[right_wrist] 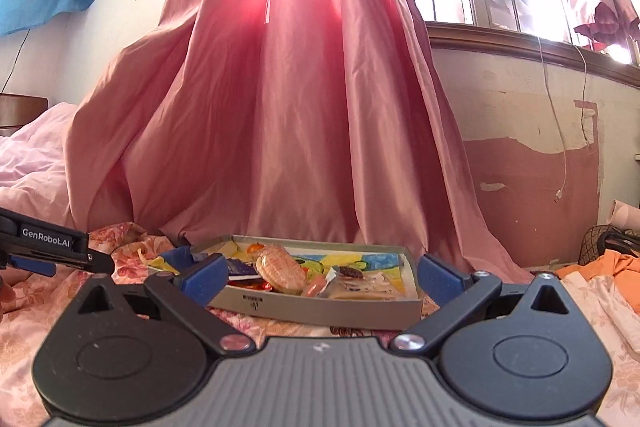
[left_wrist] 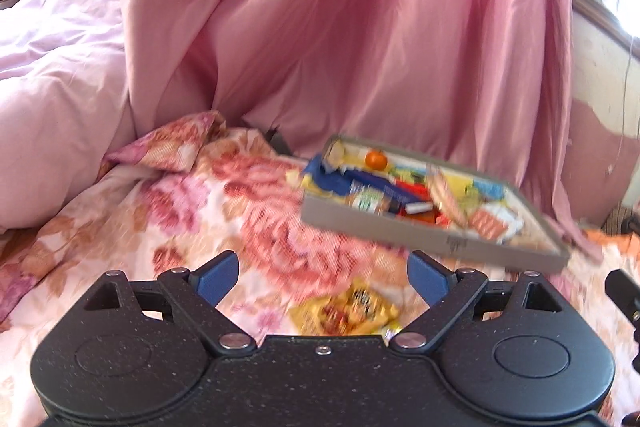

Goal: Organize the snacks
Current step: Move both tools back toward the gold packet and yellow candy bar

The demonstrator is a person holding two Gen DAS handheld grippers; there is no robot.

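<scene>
While both our grippers, left gripper [left_wrist: 322,277] and right gripper [right_wrist: 318,277], gape empty, we go for the yellow packet [left_wrist: 346,311] (on the bedspread [left_wrist: 120,227], near the tray [left_wrist: 400,233]), needing a lower reach.

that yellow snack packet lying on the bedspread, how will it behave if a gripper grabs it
The yellow packet looks like a thin, flat foil pouch, so probably light and floppy, sagging from a pinched edge. Its glossy film may slip between pads. On the soft bedspread it likely sinks when pressed.
</scene>
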